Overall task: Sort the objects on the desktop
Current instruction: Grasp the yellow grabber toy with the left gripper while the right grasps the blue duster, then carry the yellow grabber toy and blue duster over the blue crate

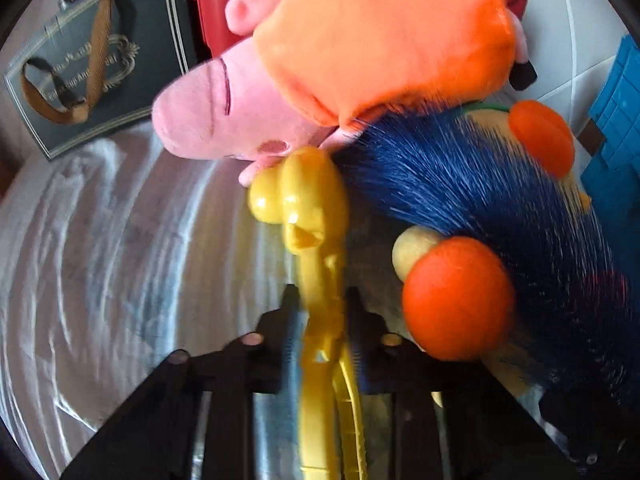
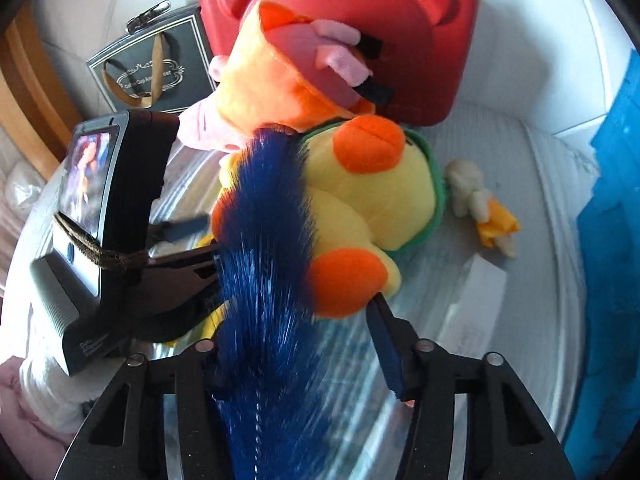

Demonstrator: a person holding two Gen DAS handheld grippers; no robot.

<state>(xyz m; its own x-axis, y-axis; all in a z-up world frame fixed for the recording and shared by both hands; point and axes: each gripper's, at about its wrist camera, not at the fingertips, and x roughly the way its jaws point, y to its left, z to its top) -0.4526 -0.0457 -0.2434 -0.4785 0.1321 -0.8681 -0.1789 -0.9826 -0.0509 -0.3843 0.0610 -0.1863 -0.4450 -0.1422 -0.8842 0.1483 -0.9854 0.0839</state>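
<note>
Rumpled white sheet (image 1: 100, 240) underneath, left gripper (image 1: 320, 312) clamped on yellow toy handle (image 1: 320, 280), right gripper (image 2: 304, 340) spread around blue bristles (image 2: 264, 240), plush duck (image 2: 360, 200) at 12 o'clock: mid-carry, needs a drop spot.

Blue brush (image 2: 260, 240), yellow handle (image 1: 320, 280)

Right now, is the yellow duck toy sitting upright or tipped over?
Tipped over: the yellow duck plush lies on its back, orange feet pointing toward the camera, leaning against the pig plush.
</note>
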